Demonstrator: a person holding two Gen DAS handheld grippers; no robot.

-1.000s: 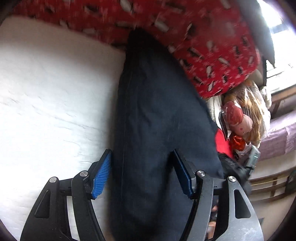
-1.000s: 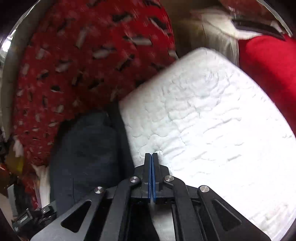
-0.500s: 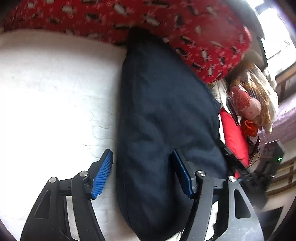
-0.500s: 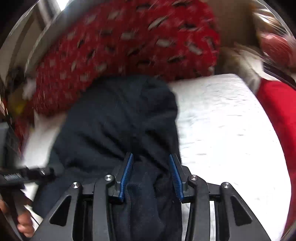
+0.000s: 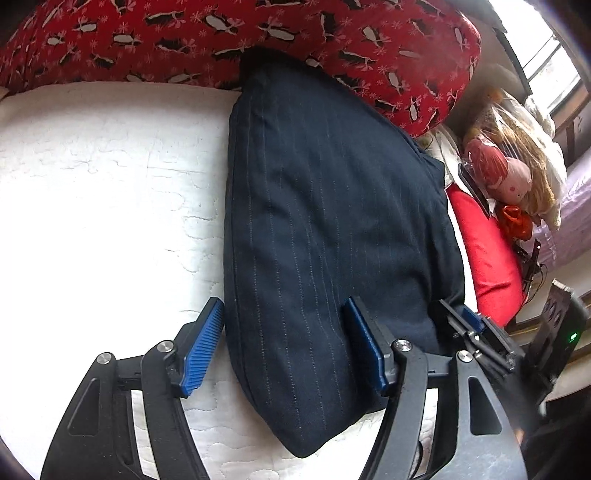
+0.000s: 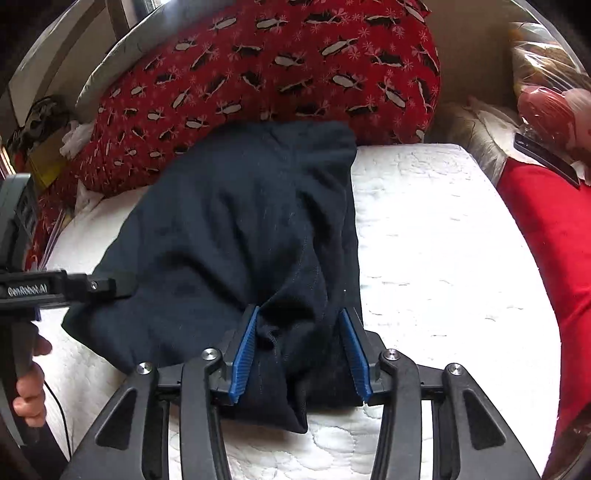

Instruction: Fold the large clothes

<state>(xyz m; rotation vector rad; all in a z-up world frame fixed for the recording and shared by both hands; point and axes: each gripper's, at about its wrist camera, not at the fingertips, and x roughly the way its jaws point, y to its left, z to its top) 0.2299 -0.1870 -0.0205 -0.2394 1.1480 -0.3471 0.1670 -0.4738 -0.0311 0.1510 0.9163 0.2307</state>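
Observation:
A dark navy pinstriped garment (image 5: 325,221) lies folded in a long strip on a white quilted mattress (image 5: 92,206). My left gripper (image 5: 288,347) is open, its blue pads either side of the garment's near end. The right wrist view shows the garment (image 6: 236,229) bunched up, with my right gripper (image 6: 299,350) open around a raised fold at its near edge. The left gripper's black body (image 6: 55,288) shows at that view's left. The right gripper (image 5: 480,332) shows at the left wrist view's right.
A big red pillow with a penguin print (image 5: 258,33) lies against the garment's far end. A red cushion (image 6: 554,236) and a plastic-wrapped doll (image 5: 506,177) sit beside the mattress. Bare mattress (image 6: 436,236) lies right of the garment.
My right gripper opened from fully shut and moved onto the garment's near edge. The left gripper stayed open and drew back slightly, showing the garment's near corner.

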